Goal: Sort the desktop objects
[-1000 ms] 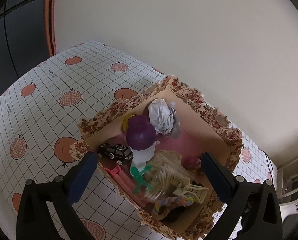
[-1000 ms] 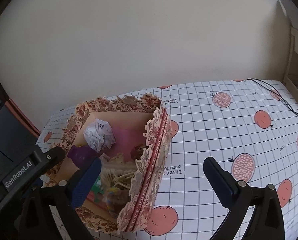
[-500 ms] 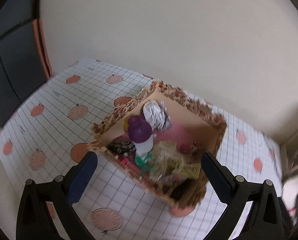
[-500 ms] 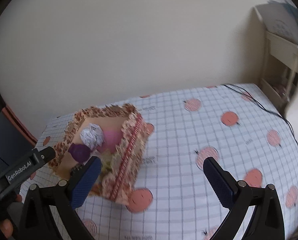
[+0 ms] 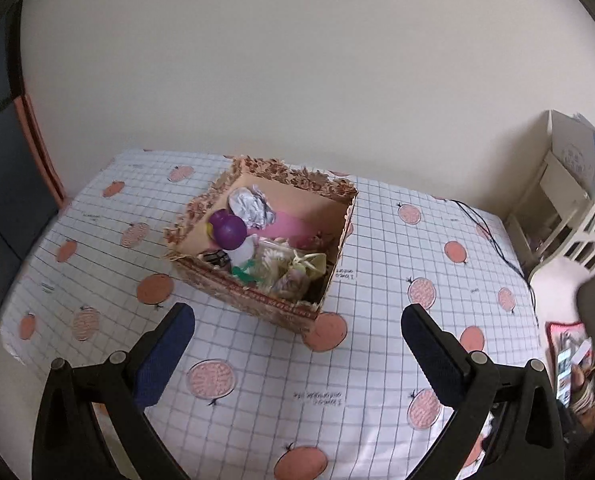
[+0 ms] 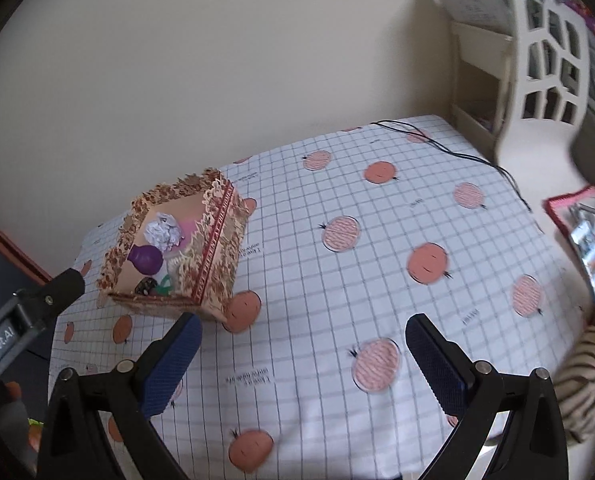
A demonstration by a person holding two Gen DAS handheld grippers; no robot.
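Observation:
A floral cardboard box (image 5: 257,296) (image 6: 217,256) stands on the checked tablecloth, toward the far left of the table. Inside lie a purple-capped bottle (image 5: 230,232) (image 6: 145,259), a crumpled paper ball (image 5: 251,206) (image 6: 162,232), a pink item (image 5: 285,228), a small black toy car (image 5: 215,258), a green plastic piece (image 5: 243,272) and a bag of cotton swabs (image 5: 271,264). My left gripper (image 5: 297,344) hangs open well above and in front of the box, holding nothing. My right gripper (image 6: 303,354) is open and empty too, over bare cloth to the box's right. The left gripper's body (image 6: 25,316) shows at the left edge.
The tablecloth (image 5: 369,360) (image 6: 377,240) carries orange fruit prints. A black cable (image 6: 457,156) runs along the far right corner. A white shelf unit (image 6: 537,60) stands beyond the table's right end. A person in a striped sleeve (image 6: 585,384) holds a phone (image 6: 589,256) at the right.
Both grippers have pulled up and back from the box, which now looks smaller and farther. More of the table, the shelf and the person have come into view.

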